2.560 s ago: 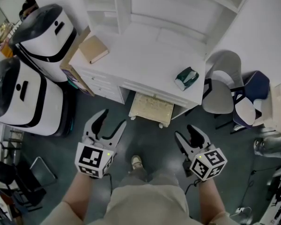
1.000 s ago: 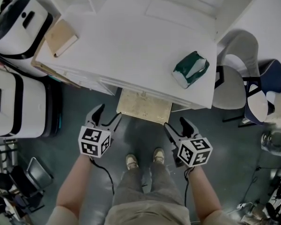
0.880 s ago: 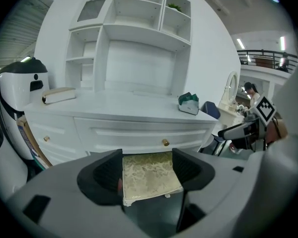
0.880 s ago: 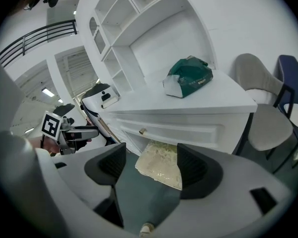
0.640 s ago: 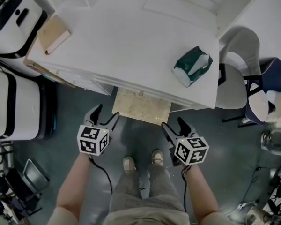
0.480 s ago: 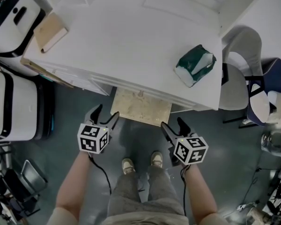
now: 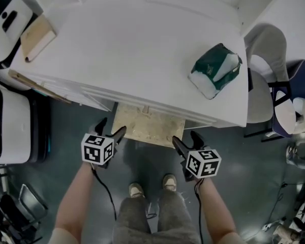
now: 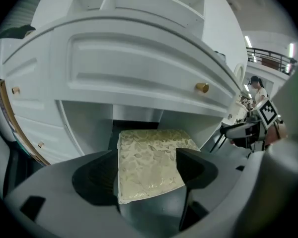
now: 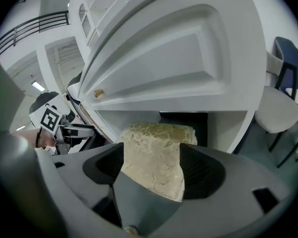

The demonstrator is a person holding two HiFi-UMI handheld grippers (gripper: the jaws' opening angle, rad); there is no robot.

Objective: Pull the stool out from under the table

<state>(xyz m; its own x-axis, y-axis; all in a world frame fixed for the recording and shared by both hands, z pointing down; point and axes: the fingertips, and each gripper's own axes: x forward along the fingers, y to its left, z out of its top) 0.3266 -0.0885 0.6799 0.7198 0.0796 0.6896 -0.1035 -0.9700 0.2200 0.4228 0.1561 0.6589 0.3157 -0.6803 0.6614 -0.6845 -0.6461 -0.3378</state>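
The stool (image 7: 148, 126), a cream patterned cushion, juts partly out from under the white table (image 7: 132, 50). My left gripper (image 7: 111, 127) hangs open just off the cushion's front left corner. My right gripper (image 7: 185, 139) hangs open by the front right corner. Both sets of jaws have just been opening. In the left gripper view the stool (image 8: 148, 157) fills the gap of the left gripper (image 8: 145, 175), with the pads clear of it. The right gripper view shows the stool (image 9: 156, 152) the same way, ahead of the right gripper (image 9: 153, 170).
On the tabletop lie a green and white packet (image 7: 215, 70) and a tan book (image 7: 36, 37). White machines (image 7: 7, 121) stand at the left, grey and blue chairs (image 7: 267, 90) at the right. The drawer front bears a brass knob (image 8: 202, 87). The person's shoes (image 7: 137, 189) stand behind the grippers.
Both grippers have sunk toward the stool's front corners and their jaws stand a little wider. The head view has drawn nearer to the table.
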